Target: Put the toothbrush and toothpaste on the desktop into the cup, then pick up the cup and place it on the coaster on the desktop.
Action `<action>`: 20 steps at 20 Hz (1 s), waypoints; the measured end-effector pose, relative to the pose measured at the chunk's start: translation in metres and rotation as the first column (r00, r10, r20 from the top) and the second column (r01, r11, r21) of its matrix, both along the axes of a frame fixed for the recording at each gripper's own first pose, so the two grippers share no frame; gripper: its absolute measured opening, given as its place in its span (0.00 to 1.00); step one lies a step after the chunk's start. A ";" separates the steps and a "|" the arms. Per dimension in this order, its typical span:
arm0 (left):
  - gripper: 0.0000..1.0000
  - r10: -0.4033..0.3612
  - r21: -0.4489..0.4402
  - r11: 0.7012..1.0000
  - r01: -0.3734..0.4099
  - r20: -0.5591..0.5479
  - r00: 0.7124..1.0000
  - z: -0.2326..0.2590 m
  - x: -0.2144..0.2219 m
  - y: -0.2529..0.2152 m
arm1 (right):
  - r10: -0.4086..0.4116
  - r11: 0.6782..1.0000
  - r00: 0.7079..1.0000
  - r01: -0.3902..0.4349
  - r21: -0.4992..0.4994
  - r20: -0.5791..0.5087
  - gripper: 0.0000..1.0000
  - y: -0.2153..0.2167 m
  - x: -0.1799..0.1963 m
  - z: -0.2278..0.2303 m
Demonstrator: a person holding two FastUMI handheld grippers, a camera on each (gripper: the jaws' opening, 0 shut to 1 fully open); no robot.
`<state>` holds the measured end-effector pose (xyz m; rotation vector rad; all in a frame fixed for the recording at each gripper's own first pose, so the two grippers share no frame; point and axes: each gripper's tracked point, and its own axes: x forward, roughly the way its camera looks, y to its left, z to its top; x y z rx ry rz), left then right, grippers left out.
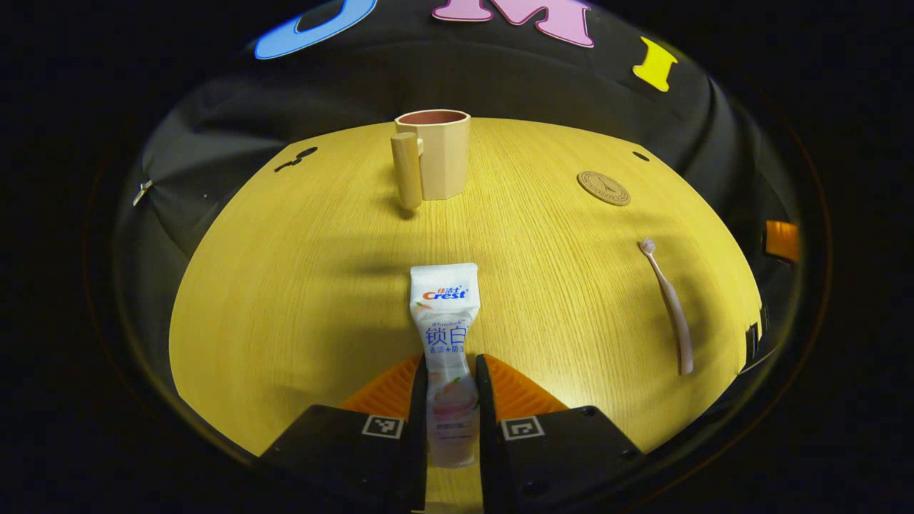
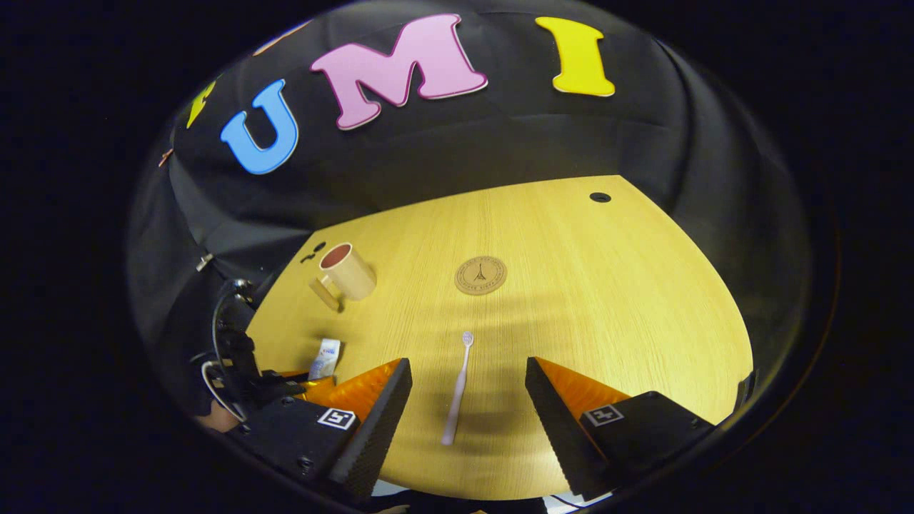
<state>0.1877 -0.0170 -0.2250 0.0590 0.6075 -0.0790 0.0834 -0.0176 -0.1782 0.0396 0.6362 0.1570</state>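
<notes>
Since we've got the toothpaste [image 1: 445, 335] pinched near its cap end by the left gripper [image 1: 451, 400], with most of the tube sticking out forward, our worry is it sagging or swinging and clipping the cup [image 1: 435, 153] rim on the way in. That cup stands upright toward the back of the table [image 1: 285, 285] and looks empty. Our right gripper [image 2: 468, 400] hangs with jaws spread wide over the toothbrush [image 2: 458, 389], which lies flat. The coaster [image 2: 480, 275] sits bare, right of the cup.
</notes>
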 end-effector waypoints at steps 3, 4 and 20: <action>0.32 -0.001 -0.012 1.000 0.001 0.012 1.000 0.001 0.001 -0.001 | 0.034 0.998 0.998 -0.036 -0.049 -0.050 0.99 0.009 0.008 -0.022; 0.32 -0.002 -0.021 1.000 0.002 0.014 1.000 0.003 0.000 -0.002 | 0.038 0.997 0.997 -0.043 -0.058 -0.072 0.99 0.012 0.012 -0.030; 0.29 0.002 -0.095 0.995 0.008 0.108 0.994 0.053 -0.064 0.002 | 0.035 0.966 0.954 -0.108 -0.234 -0.297 0.99 0.027 0.029 -0.111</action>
